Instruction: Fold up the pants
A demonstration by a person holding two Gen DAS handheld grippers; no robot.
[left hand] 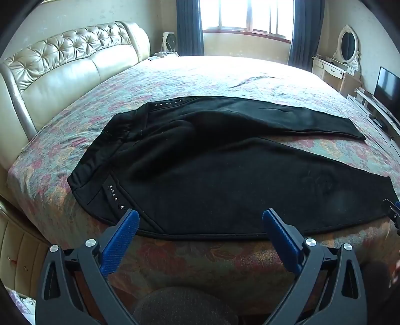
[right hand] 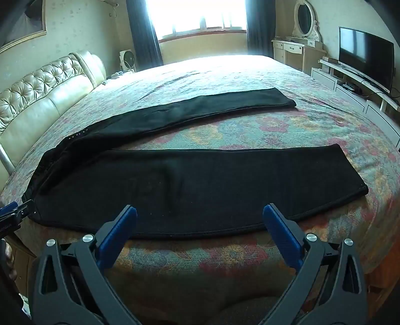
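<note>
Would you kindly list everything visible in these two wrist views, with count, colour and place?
pants: one, black, spread flat on the bed, legs apart, waist toward the headboard
bedspread: one, floral pink and teal, covering the bed
headboard: one, cream tufted leather, left of the bed
window: one, bright, far wall
curtains: two, dark blue, either side of the window
fan: one, white, by the far corner of the bed
dressing table with oval mirror: one, cream, right far corner
television: one, black, on a white stand at right
left tongs: one, black with blue pads, open, at the pants' near edge
right tongs: one, same colours, open, at the near leg's edge
</note>
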